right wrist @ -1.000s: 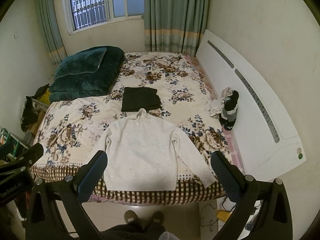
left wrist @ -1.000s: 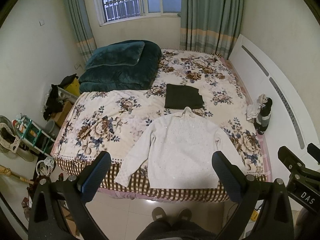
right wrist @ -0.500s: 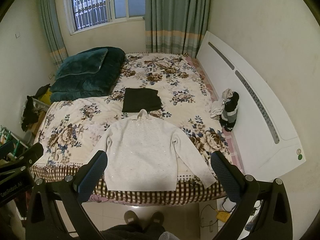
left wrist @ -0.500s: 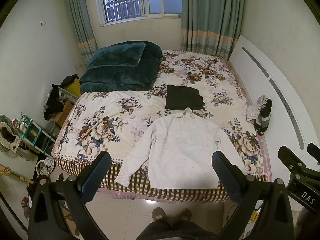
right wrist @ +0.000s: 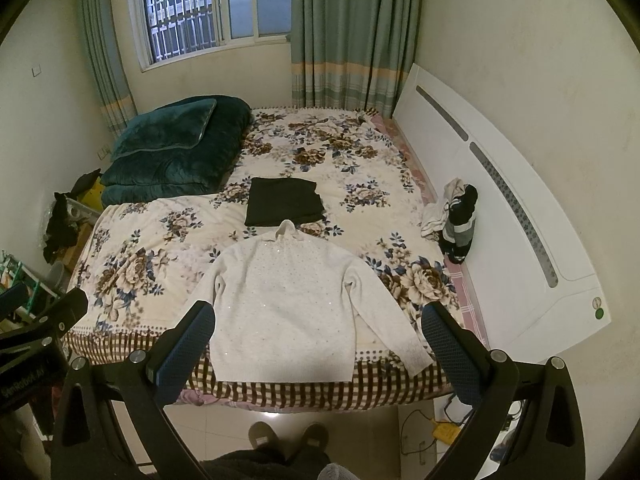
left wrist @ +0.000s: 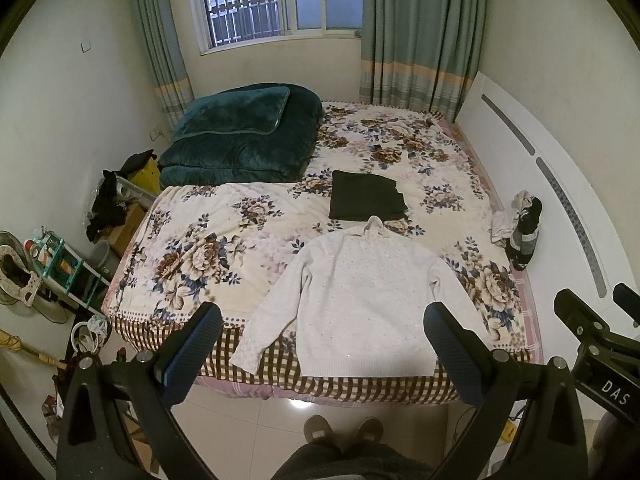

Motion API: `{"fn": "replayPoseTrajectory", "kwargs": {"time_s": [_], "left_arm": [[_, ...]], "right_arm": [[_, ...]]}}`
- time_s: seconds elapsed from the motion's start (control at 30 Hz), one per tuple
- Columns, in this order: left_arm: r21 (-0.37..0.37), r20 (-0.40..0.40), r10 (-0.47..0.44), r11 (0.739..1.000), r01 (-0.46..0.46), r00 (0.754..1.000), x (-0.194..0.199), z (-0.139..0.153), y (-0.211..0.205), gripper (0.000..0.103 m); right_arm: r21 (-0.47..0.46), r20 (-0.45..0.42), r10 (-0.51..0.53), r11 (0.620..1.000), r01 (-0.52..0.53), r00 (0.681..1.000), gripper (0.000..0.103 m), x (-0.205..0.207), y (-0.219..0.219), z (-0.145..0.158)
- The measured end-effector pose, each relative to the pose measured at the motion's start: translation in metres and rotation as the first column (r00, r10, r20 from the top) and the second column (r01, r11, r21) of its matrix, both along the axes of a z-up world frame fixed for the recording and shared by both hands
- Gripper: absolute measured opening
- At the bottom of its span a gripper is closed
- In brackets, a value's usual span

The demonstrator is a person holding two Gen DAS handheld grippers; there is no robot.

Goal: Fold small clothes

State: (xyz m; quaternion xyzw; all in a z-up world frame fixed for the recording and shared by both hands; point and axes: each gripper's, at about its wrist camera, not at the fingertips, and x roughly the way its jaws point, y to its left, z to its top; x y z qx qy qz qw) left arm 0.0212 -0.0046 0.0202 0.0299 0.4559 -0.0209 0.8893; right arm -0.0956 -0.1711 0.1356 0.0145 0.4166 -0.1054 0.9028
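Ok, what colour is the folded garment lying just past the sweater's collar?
Black, or very dark; the folded garment shows best in the right wrist view.

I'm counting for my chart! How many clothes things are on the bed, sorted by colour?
White: 1, the white sweater lying spread flat
Black: 1, the black folded garment
Mixed white, black and grey: 1, the small pile of clothes by the headboard; I cannot tell how many pieces it holds
Total: 3

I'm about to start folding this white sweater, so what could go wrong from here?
The white sweater lies at the bed's near edge with its hem and cuffs on the checked border; a tug toward you might slide it to the floor. The folded black garment sits just beyond its collar, so a fold upward could disturb it.
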Motion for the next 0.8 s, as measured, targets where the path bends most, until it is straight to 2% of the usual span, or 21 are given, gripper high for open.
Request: {"fn": "replayPoseTrajectory", "kwargs": {"time_s": [0.63, 0.73, 0.8], "left_arm": [[-0.005, 0.018, 0.001, 1.0, -0.001, 1.0, 0.007, 0.015, -0.001, 0.103], [0.008, 0.044, 0.012, 1.0, -0.012, 0.999, 0.024, 0.002, 0.0, 0.103], [0.027, 0.054, 0.018, 0.999, -0.02, 0.998, 0.044, -0.02, -0.002, 0.103]], "right_arm": [[0.013, -0.001, -0.015, 1.0, 0.015, 1.0, 0.103, 0.007, 0.005, 0.008], [0.043, -0.01, -0.047, 0.998, 0.047, 0.999, 0.103, 0.018, 0.002, 0.001], [0.063, -0.03, -0.081, 0.995, 0.082, 0.996, 0.103, 0.024, -0.003, -0.013]]}}
